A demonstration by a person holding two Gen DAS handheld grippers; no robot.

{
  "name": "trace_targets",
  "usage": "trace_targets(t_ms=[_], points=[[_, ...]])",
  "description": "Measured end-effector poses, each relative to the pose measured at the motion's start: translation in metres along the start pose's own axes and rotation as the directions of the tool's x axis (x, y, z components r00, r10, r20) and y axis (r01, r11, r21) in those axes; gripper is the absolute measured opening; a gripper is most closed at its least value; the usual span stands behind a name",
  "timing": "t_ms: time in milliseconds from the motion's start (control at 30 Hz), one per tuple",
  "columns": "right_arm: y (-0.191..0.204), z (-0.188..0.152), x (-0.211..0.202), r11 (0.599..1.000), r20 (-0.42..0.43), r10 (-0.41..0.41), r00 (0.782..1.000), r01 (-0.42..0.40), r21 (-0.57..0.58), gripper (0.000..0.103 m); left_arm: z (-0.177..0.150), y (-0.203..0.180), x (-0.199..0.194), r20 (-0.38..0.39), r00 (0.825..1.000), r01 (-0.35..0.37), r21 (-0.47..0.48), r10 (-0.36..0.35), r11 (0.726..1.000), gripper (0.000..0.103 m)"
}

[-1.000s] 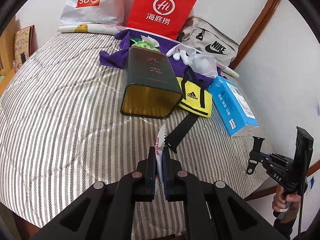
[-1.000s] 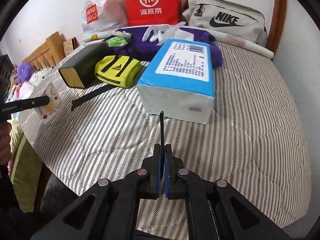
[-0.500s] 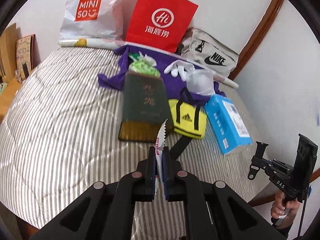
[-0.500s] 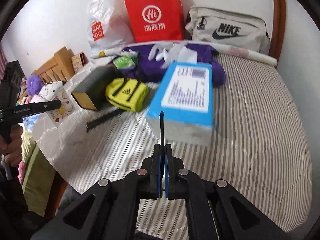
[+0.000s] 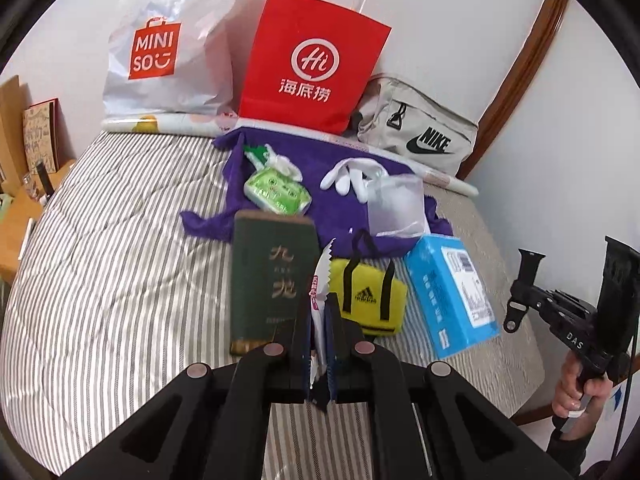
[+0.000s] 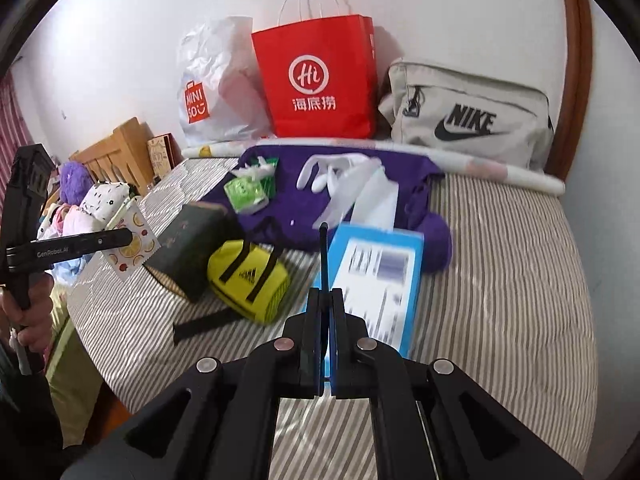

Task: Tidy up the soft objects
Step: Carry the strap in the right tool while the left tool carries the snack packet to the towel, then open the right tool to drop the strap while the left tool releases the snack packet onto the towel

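Pinching a small white sachet with a serrated top edge and fruit print, the left gripper hangs above the striped bed cover, its two pads closed on the packet's lower half; seen from the right wrist camera the same sachet sticks out sideways past the left gripper's fingertips, off the near-left edge of the bed. The right gripper has its jaws pressed together on a thin dark strip that stands up between the pads. Below it lies a blue tissue pack, flat on the cover, label side up. Just left of the pack sits a yellow Adidas pouch with black handles, touching a dark green box that lies on its side. A black strap rests on the cover in front of the pouch. Behind these, a purple cloth is spread out, carrying a green tissue packet, white gloves and a clear plastic bag. Against the wall stand a white Miniso bag, a red paper bag and a beige Nike bag, side by side.
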State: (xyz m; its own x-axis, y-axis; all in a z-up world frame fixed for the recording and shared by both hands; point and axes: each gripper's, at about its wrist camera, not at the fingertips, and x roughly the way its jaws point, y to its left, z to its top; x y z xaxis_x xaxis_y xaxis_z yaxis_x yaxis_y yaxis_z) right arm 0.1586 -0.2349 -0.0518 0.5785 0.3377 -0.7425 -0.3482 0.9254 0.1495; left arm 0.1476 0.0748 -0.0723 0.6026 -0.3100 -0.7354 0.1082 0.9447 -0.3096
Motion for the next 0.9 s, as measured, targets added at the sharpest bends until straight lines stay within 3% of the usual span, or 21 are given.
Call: trace_targets(t_ms=[333, 900], points=[[-0.012, 0.051, 0.022, 0.999, 0.007, -0.028, 1.000, 0.029, -0.038, 0.003, 0.039, 0.003, 0.018, 0.004, 1.000, 0.007, 0.011, -0.007, 1.000, 0.007], [-0.071, 0.126, 0.127, 0.997, -0.086, -0.075, 0.993, 0.076, 0.003, 0.003, 0.110, 0.009, 0.088, -0.031, 0.999, 0.041, 0.017, -0.040, 0.999, 0.007]])
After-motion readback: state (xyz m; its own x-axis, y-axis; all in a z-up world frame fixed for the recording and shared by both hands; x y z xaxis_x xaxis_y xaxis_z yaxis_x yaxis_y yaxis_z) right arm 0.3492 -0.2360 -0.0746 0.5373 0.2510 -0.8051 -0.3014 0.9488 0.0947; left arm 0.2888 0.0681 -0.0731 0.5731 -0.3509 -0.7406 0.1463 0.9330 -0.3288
